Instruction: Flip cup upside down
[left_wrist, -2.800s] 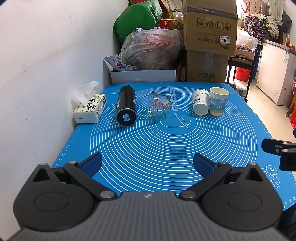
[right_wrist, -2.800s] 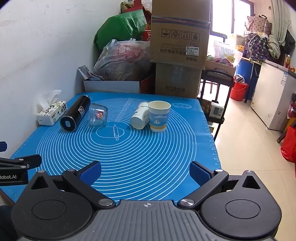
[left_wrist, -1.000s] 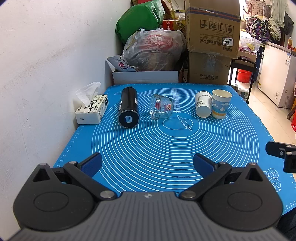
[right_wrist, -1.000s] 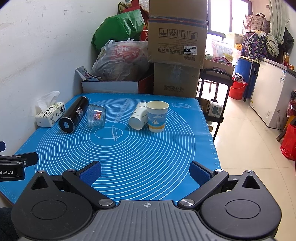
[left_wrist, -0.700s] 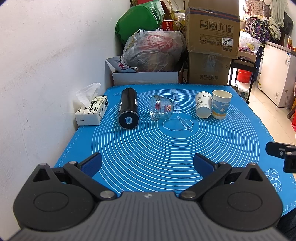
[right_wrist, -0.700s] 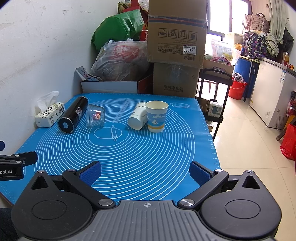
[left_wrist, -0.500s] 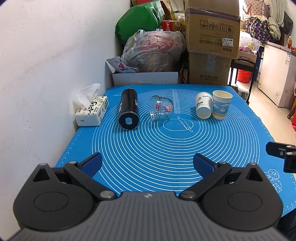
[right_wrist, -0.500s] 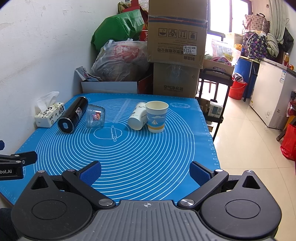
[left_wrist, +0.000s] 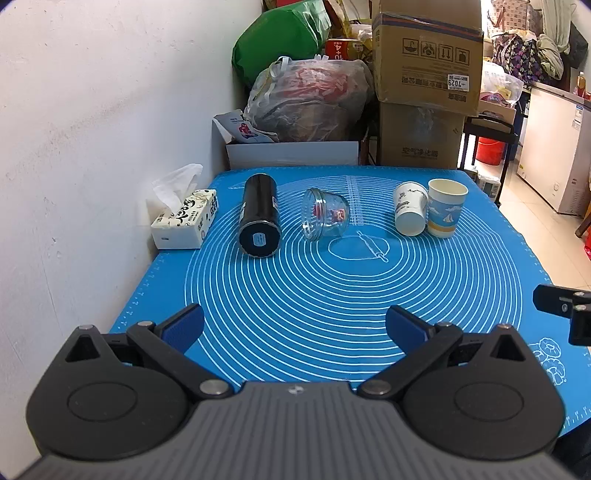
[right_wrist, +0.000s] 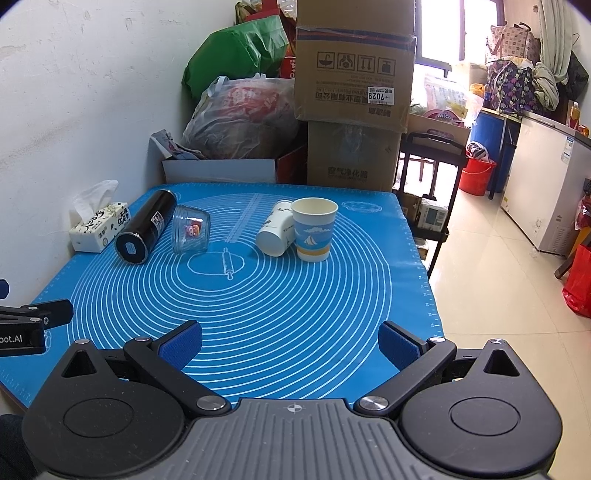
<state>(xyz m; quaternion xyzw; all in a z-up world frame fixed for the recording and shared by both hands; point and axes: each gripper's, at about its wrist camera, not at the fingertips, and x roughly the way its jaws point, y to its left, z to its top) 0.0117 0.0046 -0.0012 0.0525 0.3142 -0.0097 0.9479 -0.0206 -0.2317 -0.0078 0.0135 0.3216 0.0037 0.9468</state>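
A blue-and-white paper cup with a sailboat print (left_wrist: 446, 208) (right_wrist: 314, 229) stands upright, mouth up, at the far right of the blue mat (left_wrist: 332, 288) (right_wrist: 280, 306). A white paper cup (left_wrist: 409, 208) (right_wrist: 276, 229) lies on its side, touching it on the left. A clear glass cup (left_wrist: 325, 214) (right_wrist: 190, 229) lies tipped on its side further left. My left gripper (left_wrist: 295, 325) is open and empty over the mat's near edge. My right gripper (right_wrist: 290, 341) is open and empty, well short of the cups.
A black cylindrical flask (left_wrist: 258, 216) (right_wrist: 146, 227) lies on its side left of the glass cup. A tissue box (left_wrist: 184, 221) (right_wrist: 99, 227) sits by the white wall. Cardboard boxes (right_wrist: 354, 92) and bags (left_wrist: 310, 99) stand behind the table. Floor drops off right of the mat.
Both grippers have drawn back and shifted very slightly; the cups look a touch farther. No object has moved and both grippers stay open.
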